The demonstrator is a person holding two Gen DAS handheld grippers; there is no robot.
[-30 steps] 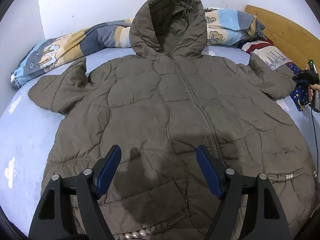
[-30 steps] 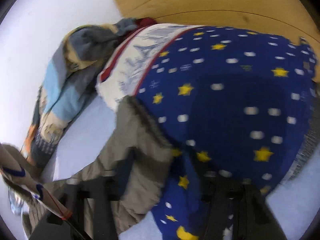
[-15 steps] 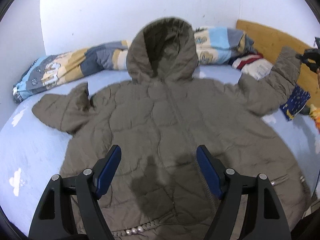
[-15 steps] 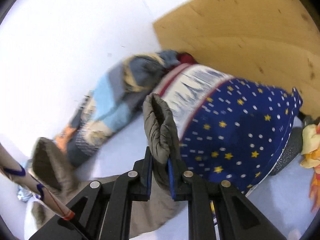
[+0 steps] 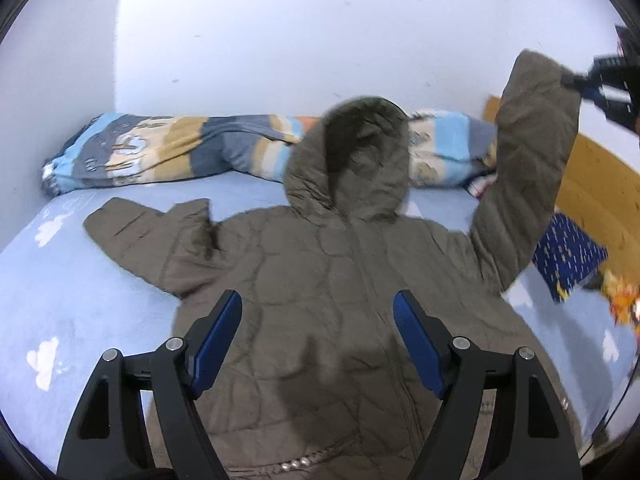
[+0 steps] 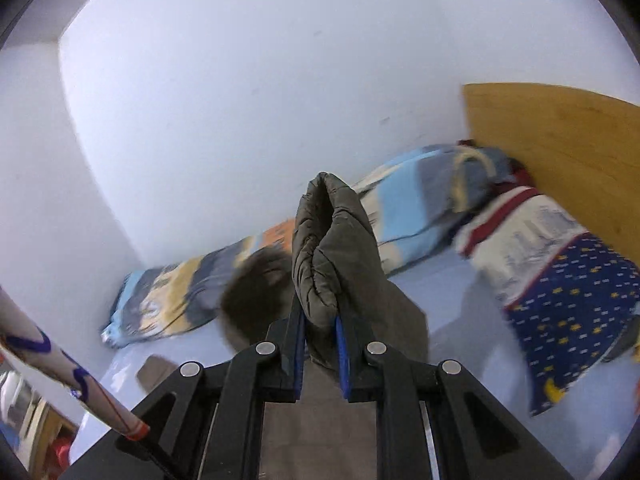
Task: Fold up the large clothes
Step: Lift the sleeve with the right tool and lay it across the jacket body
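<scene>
While blurred at the picture's edge, right gripper [image 6: 320,354] clamped on lifted sleeve cuff [image 6: 330,252]. Puffy brown hooded coat [image 5: 332,304] flat on pale blue bed [image 5: 80,280], hood toward wall, hem cut off. Left gripper [image 5: 318,340] spread wide, holding nothing.

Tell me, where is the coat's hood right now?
In the left wrist view the hood lies at the far end of the coat, propped against the striped blanket by the wall.

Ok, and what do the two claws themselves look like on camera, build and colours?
They look like matching units. The left claw has black angular fingers with triangular cut-outs, silver round pivot pins and blue pads on the inner faces. The right claw shows the same black links, silver pins and blue pads. No cables, markings or sleeves are visible on either.
</scene>
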